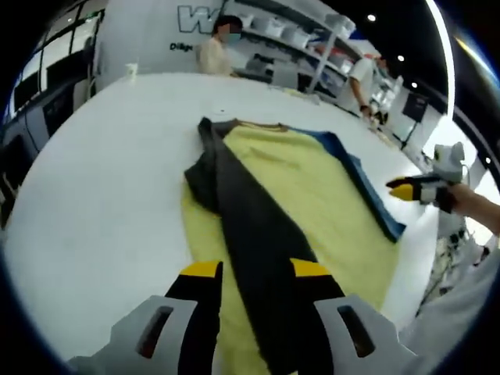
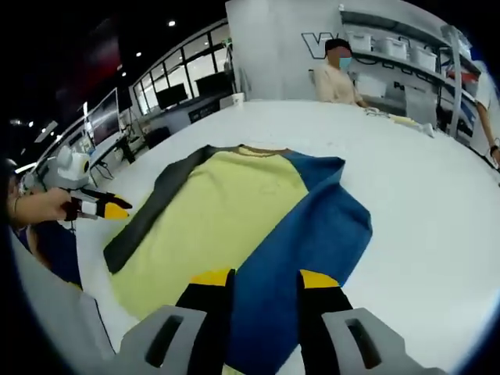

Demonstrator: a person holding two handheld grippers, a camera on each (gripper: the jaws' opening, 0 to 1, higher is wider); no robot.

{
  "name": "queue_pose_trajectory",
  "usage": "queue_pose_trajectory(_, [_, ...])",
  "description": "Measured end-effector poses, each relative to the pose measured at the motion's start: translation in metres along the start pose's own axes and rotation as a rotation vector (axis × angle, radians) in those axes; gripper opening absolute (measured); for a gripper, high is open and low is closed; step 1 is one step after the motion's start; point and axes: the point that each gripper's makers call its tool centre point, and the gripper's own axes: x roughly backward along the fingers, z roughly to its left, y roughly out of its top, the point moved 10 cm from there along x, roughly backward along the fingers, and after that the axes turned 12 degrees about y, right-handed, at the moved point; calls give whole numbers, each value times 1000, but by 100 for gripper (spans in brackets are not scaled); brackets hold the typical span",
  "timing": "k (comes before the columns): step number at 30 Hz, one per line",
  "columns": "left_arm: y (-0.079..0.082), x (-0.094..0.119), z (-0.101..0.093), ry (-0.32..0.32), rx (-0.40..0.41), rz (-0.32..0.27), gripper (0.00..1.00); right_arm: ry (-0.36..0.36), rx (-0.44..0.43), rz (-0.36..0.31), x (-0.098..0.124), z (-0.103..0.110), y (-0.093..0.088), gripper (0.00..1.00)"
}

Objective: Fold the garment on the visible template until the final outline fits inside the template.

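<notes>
Currently both sets of jaws apart, holding nothing: left gripper (image 1: 254,269) over the shirt's (image 1: 312,187) dark sleeve, right gripper (image 2: 266,277) over its blue sleeve. Shirt flat on white table (image 2: 422,172); template not discernible.

Black tongs (image 1: 255,270), yellow tips, seemingly grey bases.

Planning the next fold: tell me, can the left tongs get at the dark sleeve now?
Probably yes: the left tongs stand open right over the dark sleeve, with nothing between.
</notes>
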Motion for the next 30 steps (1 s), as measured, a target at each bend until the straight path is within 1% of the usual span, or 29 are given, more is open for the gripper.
queue_pose_trajectory(1, [-2, 0, -2, 1, -1, 4, 27, 6, 5, 9, -3, 3, -3, 27])
queue_pose_trajectory(2, [-9, 0, -4, -11, 23, 6, 26, 23, 12, 33, -7, 11, -10, 27])
queue_pose_trajectory(3, [-12, -1, -4, -12, 40, 12, 25, 29, 42, 54, -9, 13, -13, 26])
queue_pose_trajectory(4, [-16, -2, -4, -6, 38, 15, 25, 29, 84, 89, -13, 16, -18, 26])
queue_pose_trajectory(5, [-17, -2, -4, -5, 38, 17, 25, 26, 91, 96, -14, 17, -19, 26])
queue_pose_trajectory(6, [-21, -2, -6, 2, 39, 30, 25, 29, 103, 95, -19, 20, -24, 26])
queue_pose_trajectory(8, [-24, -2, -7, 7, 39, 33, 25, 35, 119, 107, -22, 25, -25, 25])
queue_pose_trajectory(9, [-26, -1, -6, 23, 36, 33, 24, 41, 129, 117, -23, 27, -26, 25])
queue_pose_trajectory(10, [-27, 0, -5, 44, 23, 28, 24, 42, 137, 124, -25, 29, -27, 25])
queue_pose_trajectory(11, [-26, 3, -3, 104, -24, 23, 23, 42, 138, 127, -28, 30, -30, 24])
queue_pose_trajectory(12, [-27, 2, -2, 88, -24, 24, 22, 43, 140, 133, -30, 31, -32, 23])
queue_pose_trajectory(14, [-28, 3, -2, 85, -26, 22, 20, 43, 145, 138, -30, 33, -33, 20])
queue_pose_trajectory(15, [-27, 3, -3, 82, -25, 22, 19, 42, 147, 147, -31, 34, -34, 17])
queue_pose_trajectory(16, [-28, 3, -3, 80, -24, 22, 18, 37, 142, 156, -31, 34, -35, 13])
queue_pose_trajectory(18, [-28, 2, -2, 89, -22, 22, 15, 50, 123, 165, -30, 35, -37, 0])
queue_pose_trajectory(20, [-28, 2, -1, 106, -12, 25, 11, 55, 130, 160, -30, 35, -37, 0])
queue_pose_trajectory(23, [-28, 1, -2, 110, -18, 25, 6, 53, 134, 163, -28, 34, -36, 0])
queue_pose_trajectory(25, [-28, -1, -3, 118, -66, 38, 3, 52, 128, 160, -27, 31, -36, 0])
queue_pose_trajectory(26, [-27, -2, -7, 113, -99, 49, 1, 48, 129, 161, -25, 31, -36, 0])
queue_pose_trajectory(28, [-25, -3, -8, 120, -107, 50, 0, 40, 150, 174, -24, 28, -37, 0])
queue_pose_trajectory(30, [-23, -4, -4, 119, -105, 63, 0, 36, 151, 171, -21, 27, -35, 0])
